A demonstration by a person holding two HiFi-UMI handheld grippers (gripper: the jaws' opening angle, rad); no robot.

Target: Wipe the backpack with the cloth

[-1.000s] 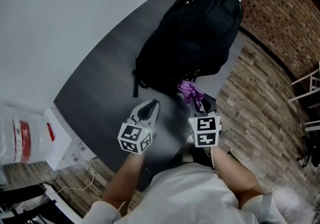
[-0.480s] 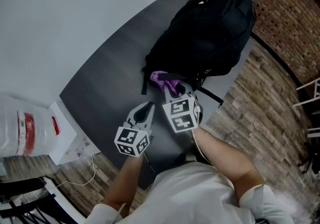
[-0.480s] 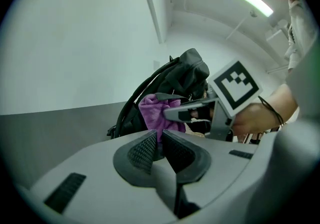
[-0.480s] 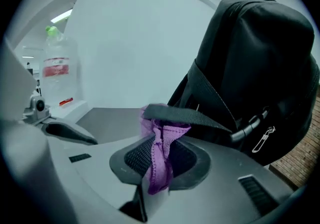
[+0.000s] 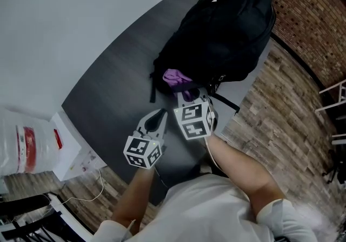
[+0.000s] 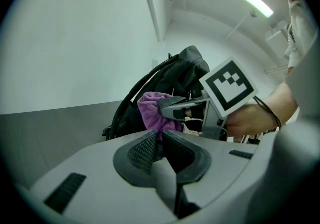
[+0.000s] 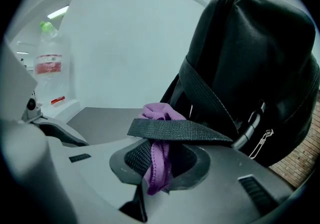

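Note:
A black backpack (image 5: 227, 30) lies on the dark grey table (image 5: 108, 89). My right gripper (image 5: 186, 93) is shut on a purple cloth (image 5: 175, 77), which is pressed against the backpack's near left side. In the right gripper view the cloth (image 7: 159, 160) hangs between the pads of the right gripper (image 7: 159, 150), and a black webbing strap (image 7: 175, 129) lies across the jaws, with the backpack (image 7: 250, 57) close behind. My left gripper (image 5: 159, 119) hovers over the table just left of the right one, shut on nothing. The left gripper view shows the left gripper (image 6: 161, 140), the cloth (image 6: 150, 110) and the backpack (image 6: 185, 72).
A clear plastic bottle with a red label (image 5: 21, 149) stands on a white box (image 5: 67, 154) at the table's near left corner; the bottle (image 7: 50, 62) also appears in the right gripper view. Wooden floor and a brick wall (image 5: 303, 8) lie to the right.
My right gripper carried the purple cloth from the backpack's near right side leftward to its near left side. The left gripper stayed where it was.

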